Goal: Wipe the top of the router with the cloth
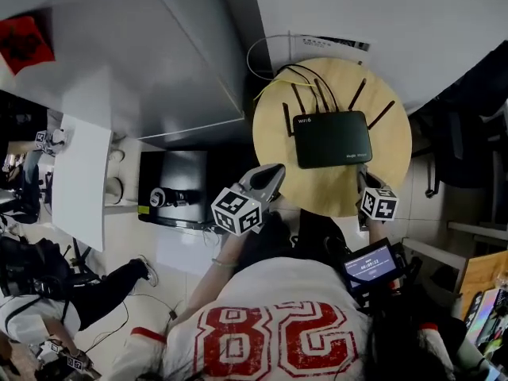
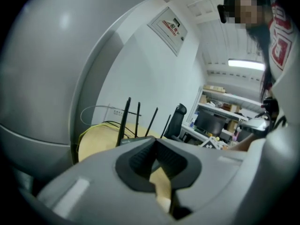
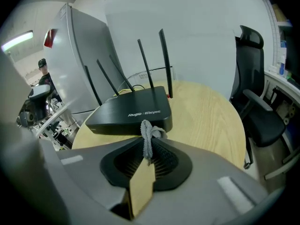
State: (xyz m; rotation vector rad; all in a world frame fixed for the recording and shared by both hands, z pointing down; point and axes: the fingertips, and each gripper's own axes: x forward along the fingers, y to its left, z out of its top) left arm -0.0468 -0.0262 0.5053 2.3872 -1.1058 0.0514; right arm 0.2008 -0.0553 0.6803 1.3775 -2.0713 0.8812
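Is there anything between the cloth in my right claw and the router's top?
Nothing visible. The right claw is shut on the cloth, and the router lies just ahead on the table with its top bare. Its antennas stand along the far edge, behind the top.

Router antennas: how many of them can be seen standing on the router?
5 antennas rise at the far side of the router: three toward its left, two toward its right. Another may be hidden.

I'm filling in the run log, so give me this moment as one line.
stage: before wipe | right gripper: shut on cloth, short of router | left gripper: shut, empty | router: on table, untouched
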